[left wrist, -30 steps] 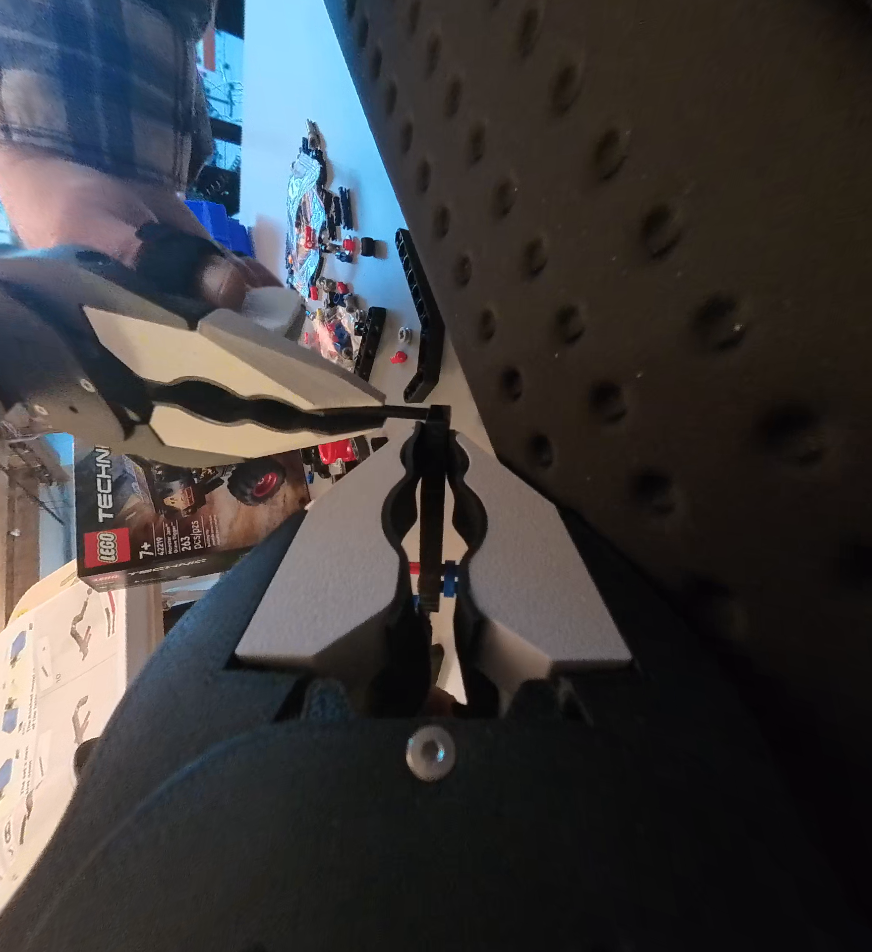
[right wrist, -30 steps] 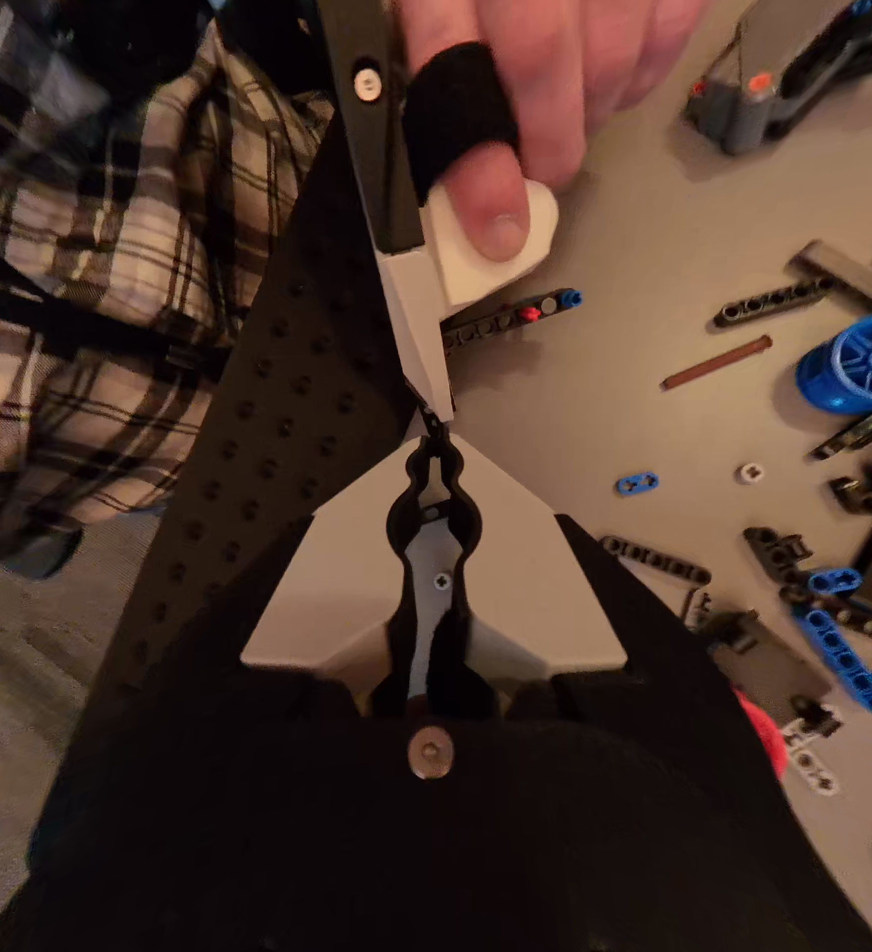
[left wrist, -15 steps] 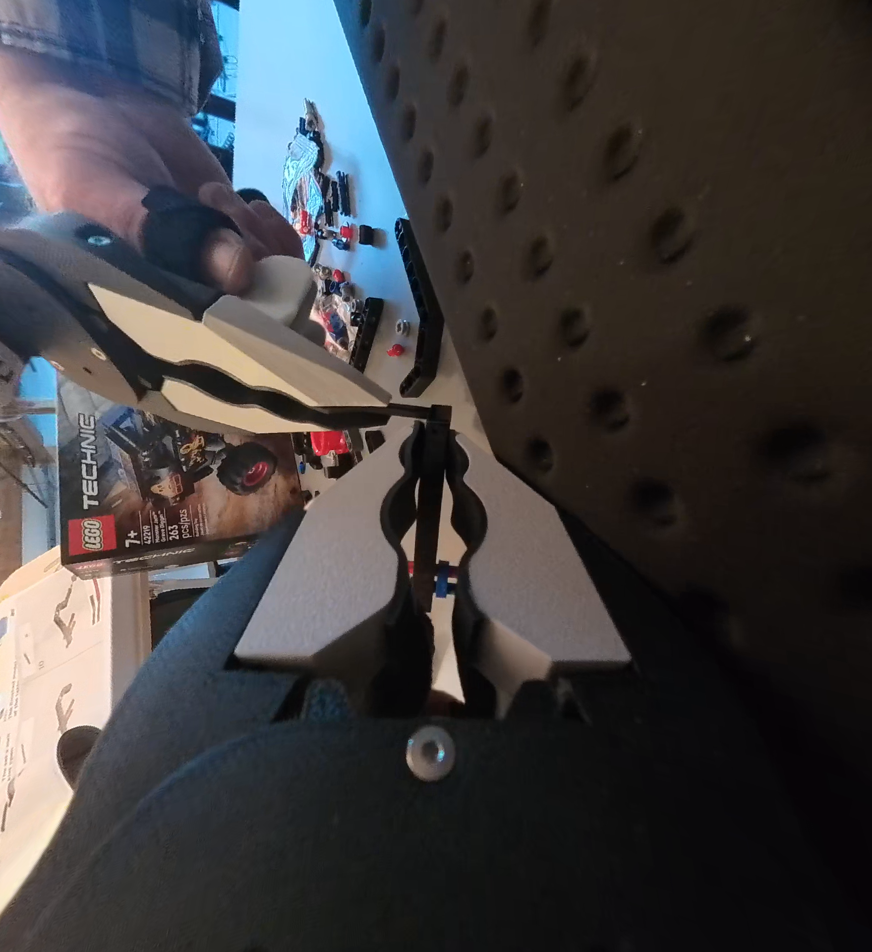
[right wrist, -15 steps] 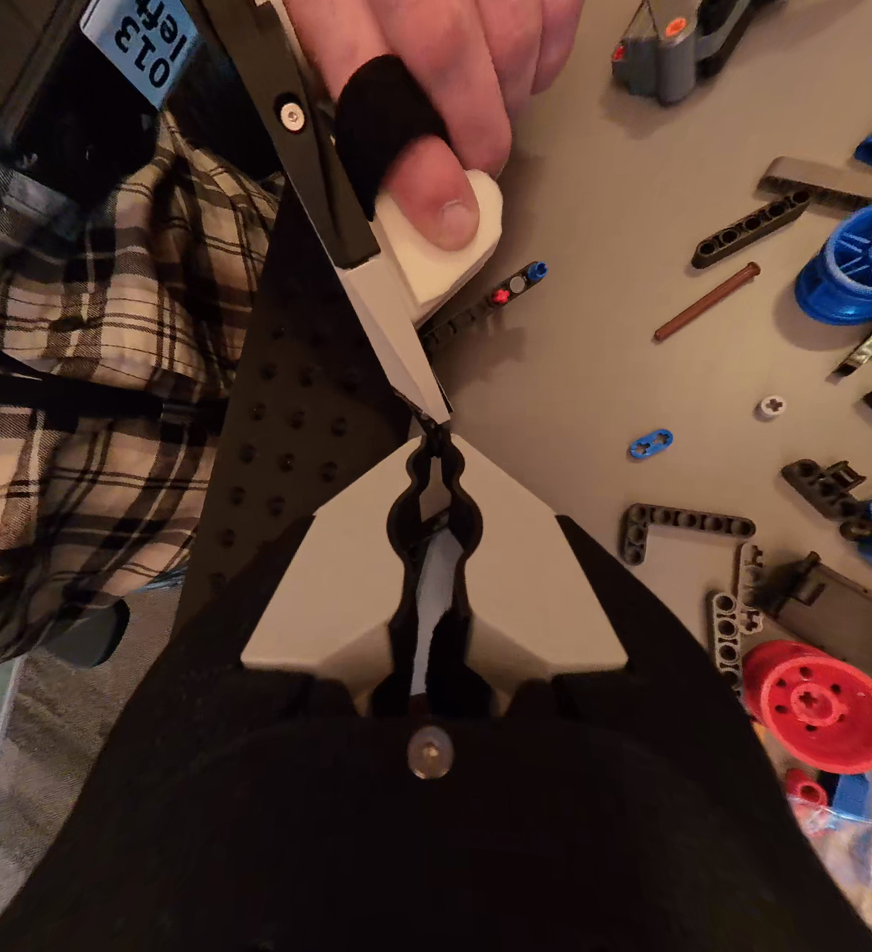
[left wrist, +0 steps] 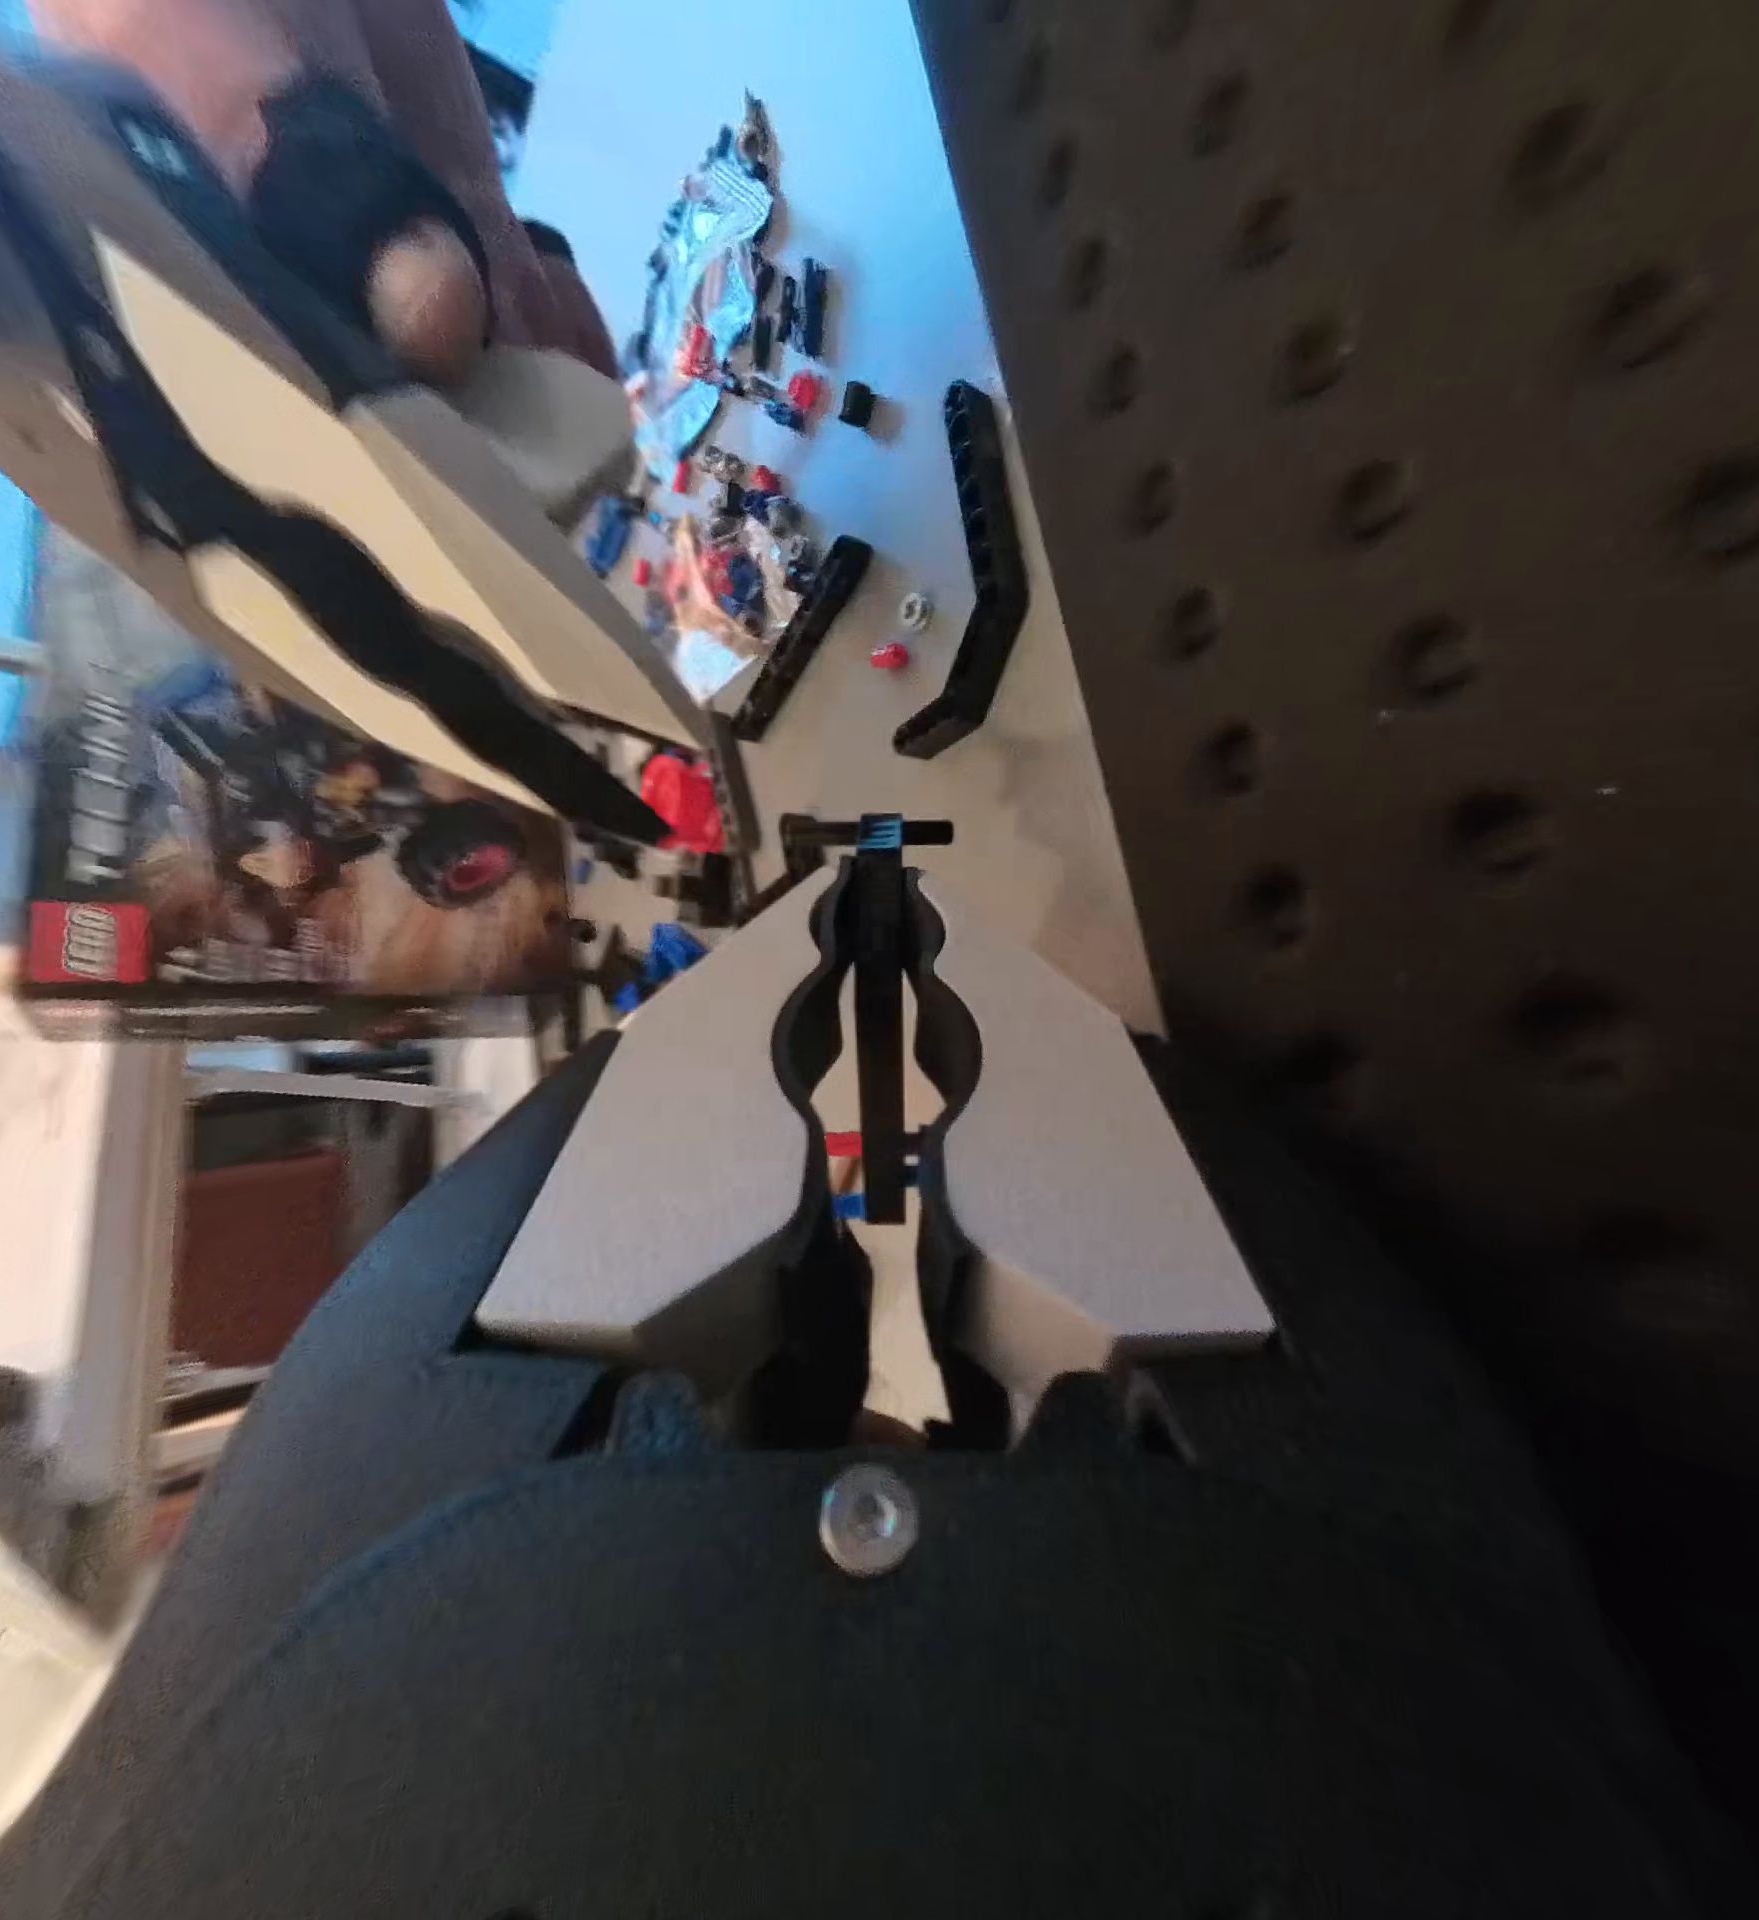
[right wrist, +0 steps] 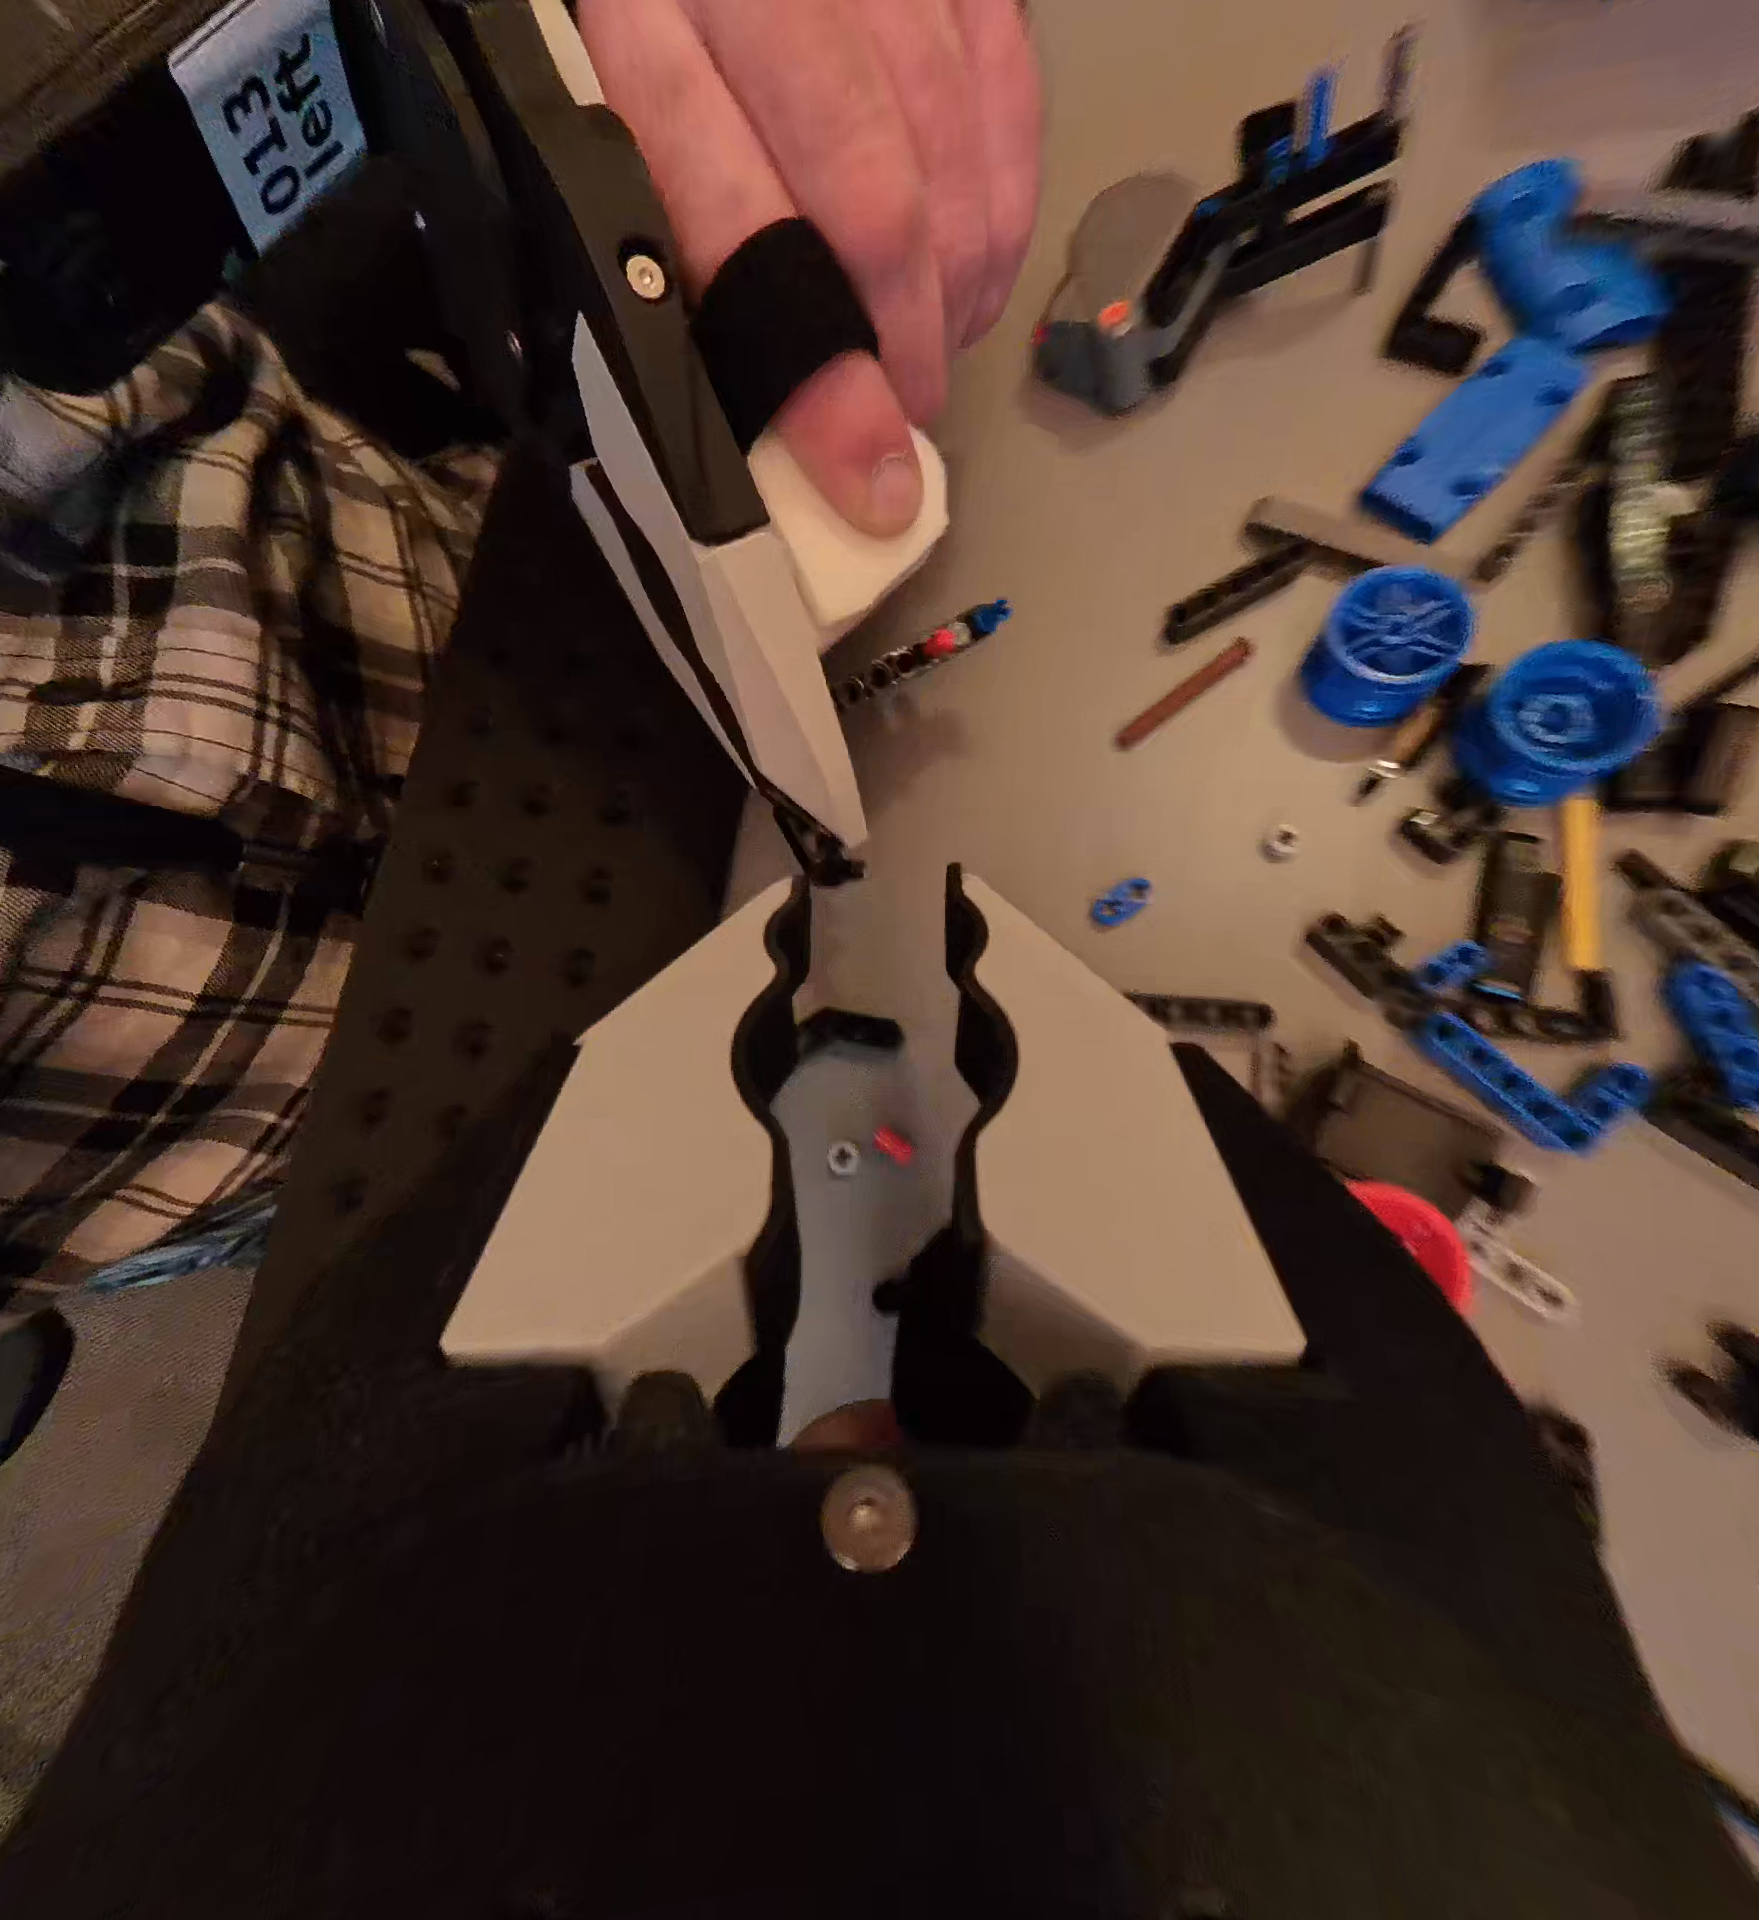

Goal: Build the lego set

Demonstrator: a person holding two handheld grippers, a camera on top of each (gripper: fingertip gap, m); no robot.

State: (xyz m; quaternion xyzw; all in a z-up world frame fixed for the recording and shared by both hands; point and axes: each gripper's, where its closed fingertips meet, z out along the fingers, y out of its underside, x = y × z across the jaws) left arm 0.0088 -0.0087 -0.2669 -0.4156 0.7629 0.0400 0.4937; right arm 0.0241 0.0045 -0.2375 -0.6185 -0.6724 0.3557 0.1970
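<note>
Right now the left claw (left wrist: 880, 904) is clamped on a thin black beam (left wrist: 880, 1039) that stands edge-on between its pads, with a black axle (left wrist: 870, 829) pushed crosswise through the beam's far tip and a blue bush on it. The right claw (right wrist: 880, 883) stands apart and empty, its tips just short of that same beam end. In my judgement the axle is the weak spot: it is held only by friction in the hole, and if the right claw closes off-centre or nudges it sideways, the axle could slide out and drop among the loose parts.

The beam is gripped along a narrow edge, so a push from the side might also twist it in the pads. A person's hand (right wrist: 833, 156) works the left claw's trigger, and any easing there would let the whole piece fall.

Farther off, the worktop (right wrist: 1041, 582) is crowded with 2 blue wheel hubs (right wrist: 1400, 644), a brown axle (right wrist: 1181, 694), blue angled beams (right wrist: 1529, 1081) and a red wheel (right wrist: 1415, 1236), so a dropped black pin would be hard to find. Beyond, seen from the left wrist, the set's box (left wrist: 293, 883) stands at the worktop's far side; it is blurred.
</note>
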